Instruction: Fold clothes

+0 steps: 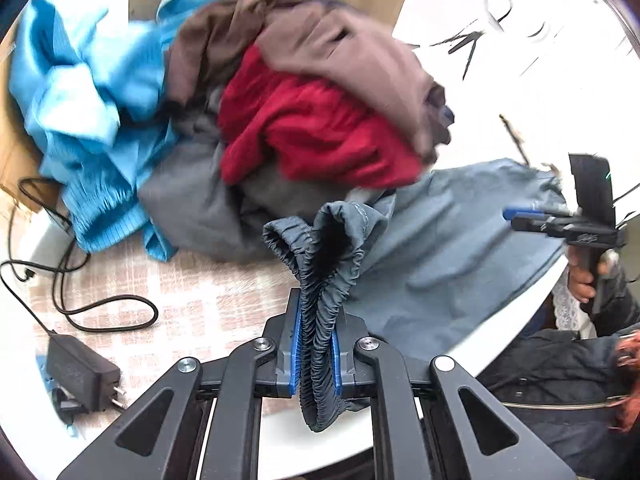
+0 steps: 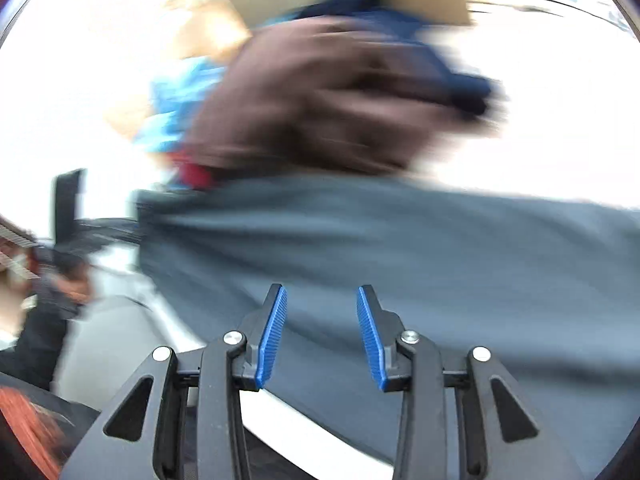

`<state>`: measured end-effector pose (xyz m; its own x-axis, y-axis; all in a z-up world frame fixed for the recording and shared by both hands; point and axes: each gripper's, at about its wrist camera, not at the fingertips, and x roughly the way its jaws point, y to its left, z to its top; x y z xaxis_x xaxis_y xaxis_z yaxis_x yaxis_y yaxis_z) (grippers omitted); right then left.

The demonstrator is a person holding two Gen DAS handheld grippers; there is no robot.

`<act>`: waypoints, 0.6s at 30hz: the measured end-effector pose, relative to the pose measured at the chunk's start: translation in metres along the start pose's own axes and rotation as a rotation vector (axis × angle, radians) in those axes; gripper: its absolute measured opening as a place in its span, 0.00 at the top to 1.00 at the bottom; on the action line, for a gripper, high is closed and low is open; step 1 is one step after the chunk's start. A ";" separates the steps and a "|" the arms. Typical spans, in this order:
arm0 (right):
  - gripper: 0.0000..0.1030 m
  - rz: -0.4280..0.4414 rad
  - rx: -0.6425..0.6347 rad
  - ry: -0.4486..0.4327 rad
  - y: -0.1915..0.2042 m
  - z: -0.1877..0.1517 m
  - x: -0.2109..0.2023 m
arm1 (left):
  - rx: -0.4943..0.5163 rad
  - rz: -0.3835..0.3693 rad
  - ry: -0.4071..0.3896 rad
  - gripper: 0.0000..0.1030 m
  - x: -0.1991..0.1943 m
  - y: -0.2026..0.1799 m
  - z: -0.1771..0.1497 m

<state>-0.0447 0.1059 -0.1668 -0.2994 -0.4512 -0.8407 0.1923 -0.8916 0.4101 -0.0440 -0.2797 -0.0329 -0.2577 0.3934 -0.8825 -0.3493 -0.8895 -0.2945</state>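
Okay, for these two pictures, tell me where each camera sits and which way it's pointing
Left wrist: on the left hand-held gripper, looking along its fingers, shut on the grey shorts, toward the clothes pile; the person's right hand shows.
Right wrist: on the right hand-held gripper, jaws open above the grey shorts, facing the blurred clothes pile.
Shared: shorts, pile, and each view shows the other gripper.

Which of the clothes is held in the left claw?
The grey shorts: the left claw pinches their elastic waistband; the others lie loose in the pile.
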 end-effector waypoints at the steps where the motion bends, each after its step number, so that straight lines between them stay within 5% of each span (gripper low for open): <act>1: 0.64 -0.052 0.045 0.008 -0.026 -0.010 -0.011 | -0.004 -0.009 -0.007 0.90 -0.001 0.000 0.003; 3: 0.65 -0.153 0.132 0.023 -0.078 -0.024 -0.034 | 0.010 0.006 -0.015 0.90 -0.001 0.027 0.021; 6: 0.65 -0.198 0.180 0.049 -0.145 0.007 -0.080 | 0.017 0.056 0.010 0.90 0.050 0.063 0.052; 9: 0.65 -0.272 0.061 0.074 -0.159 -0.003 -0.092 | -0.021 0.073 0.024 0.90 0.053 0.062 0.061; 18: 0.65 -0.292 -0.406 0.239 -0.153 -0.005 -0.053 | -0.089 0.145 0.007 0.90 0.058 0.049 0.066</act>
<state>-0.0532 0.2666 -0.1864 -0.1826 -0.1237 -0.9754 0.4918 -0.8705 0.0183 -0.1357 -0.2852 -0.0744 -0.2937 0.2578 -0.9205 -0.2278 -0.9541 -0.1945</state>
